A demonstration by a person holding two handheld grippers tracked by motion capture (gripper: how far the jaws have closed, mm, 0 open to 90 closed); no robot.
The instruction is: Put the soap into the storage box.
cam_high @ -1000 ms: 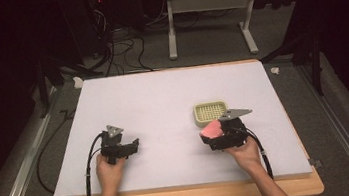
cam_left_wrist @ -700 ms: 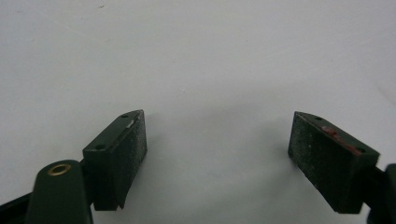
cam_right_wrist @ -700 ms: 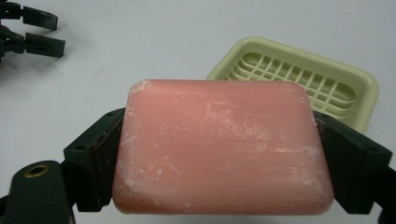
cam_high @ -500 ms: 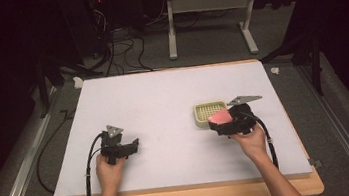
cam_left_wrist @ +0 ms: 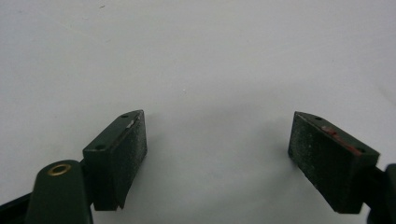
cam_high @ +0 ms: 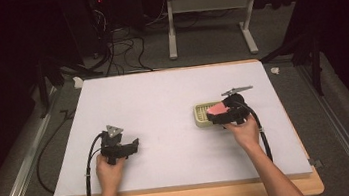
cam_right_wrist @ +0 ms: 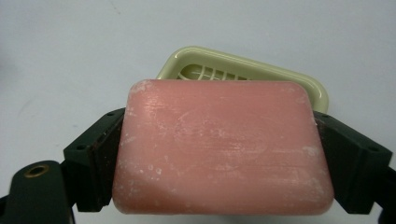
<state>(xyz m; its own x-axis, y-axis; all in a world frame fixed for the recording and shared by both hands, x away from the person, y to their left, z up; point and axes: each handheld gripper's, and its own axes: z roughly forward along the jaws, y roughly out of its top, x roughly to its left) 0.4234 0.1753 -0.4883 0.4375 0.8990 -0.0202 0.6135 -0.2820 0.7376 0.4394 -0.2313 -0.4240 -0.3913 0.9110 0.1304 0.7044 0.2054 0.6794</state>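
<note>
Right hand-held gripper [cam_right_wrist: 224,154] clamps a pink soap bar [cam_right_wrist: 223,147], no readable stamp, cream soap dish [cam_right_wrist: 299,84] at 12 o'clock; left hand-held gripper [cam_left_wrist: 217,149] gapes over bare counter [cam_left_wrist: 196,56]

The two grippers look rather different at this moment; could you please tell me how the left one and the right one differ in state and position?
The left gripper is open, with bare table between its jaws, while the right gripper is shut on a pink soap bar. The left gripper sits low on the white table away from any object; the right gripper is at the cream soap dish, holding the bar over its near edge. Both are black, two-jawed and hand-held.
</note>
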